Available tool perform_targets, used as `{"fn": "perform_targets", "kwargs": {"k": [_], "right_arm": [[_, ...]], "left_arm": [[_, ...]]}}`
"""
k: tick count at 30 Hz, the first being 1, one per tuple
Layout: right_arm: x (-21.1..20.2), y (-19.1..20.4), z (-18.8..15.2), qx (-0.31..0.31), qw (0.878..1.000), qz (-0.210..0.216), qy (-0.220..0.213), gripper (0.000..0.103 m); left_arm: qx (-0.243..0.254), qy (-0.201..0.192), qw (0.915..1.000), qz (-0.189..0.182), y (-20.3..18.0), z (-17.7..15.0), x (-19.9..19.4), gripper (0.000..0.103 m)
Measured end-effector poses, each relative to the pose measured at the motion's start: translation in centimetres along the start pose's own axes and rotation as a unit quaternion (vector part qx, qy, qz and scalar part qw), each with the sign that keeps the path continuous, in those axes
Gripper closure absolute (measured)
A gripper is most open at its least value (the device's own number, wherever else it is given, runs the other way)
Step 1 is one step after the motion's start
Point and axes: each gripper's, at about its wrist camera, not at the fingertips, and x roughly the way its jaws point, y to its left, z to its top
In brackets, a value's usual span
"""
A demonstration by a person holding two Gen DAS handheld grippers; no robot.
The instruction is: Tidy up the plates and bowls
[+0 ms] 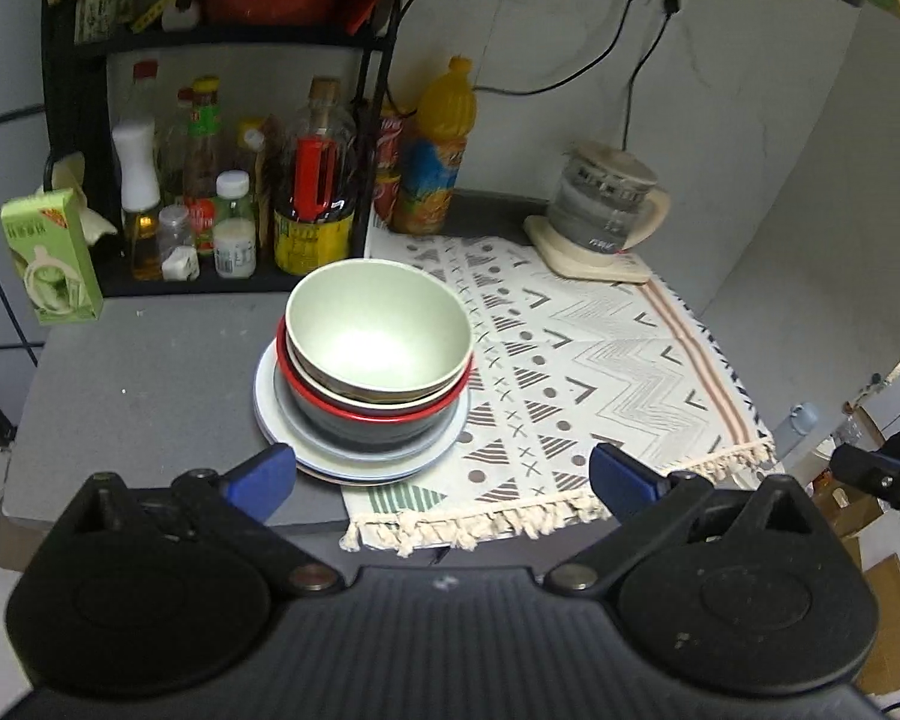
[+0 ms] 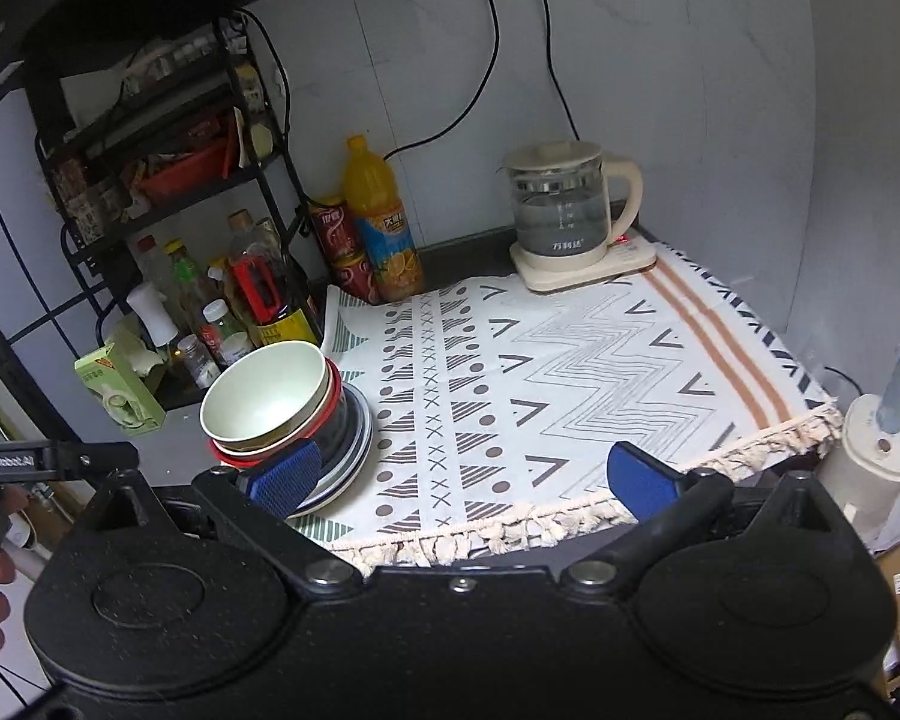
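A pale green bowl [image 1: 378, 330] sits on top of a stack, nested in a cream bowl and a red-rimmed dark bowl [image 1: 384, 420], on white and grey plates [image 1: 354, 462]. The stack stands on the grey counter at the left edge of the patterned cloth. The stack also shows in the right wrist view [image 2: 270, 402]. My left gripper [image 1: 444, 480] is open and empty, just in front of the stack. My right gripper [image 2: 468, 474] is open and empty, over the cloth's front edge, with its left pad [image 2: 288, 474] in front of the plates.
A patterned cloth [image 1: 600, 360] covers the right of the counter. A glass kettle [image 1: 606, 210] on its base stands at the back right. Bottles, cans and an orange juice bottle [image 1: 438, 144] line the back by a black rack [image 1: 222, 120]. A green box [image 1: 54, 258] stands at the left.
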Motion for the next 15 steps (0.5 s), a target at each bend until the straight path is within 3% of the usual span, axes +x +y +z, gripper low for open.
{"fn": "perform_targets", "kwargs": {"k": [10,15], "right_arm": [[-3.1,1.1,-1.2,0.0,1.0,-0.026,-0.006,0.0],[-4.2,1.9,-1.9,-0.016,1.0,-0.02,-0.011,0.0]], "left_arm": [[0.045,-0.022,0.9985,0.024,-2.3,-2.1,-4.1,0.0],[0.039,-0.026,0.9988,0.015,-2.7,-2.9,-5.2,0.0]]}}
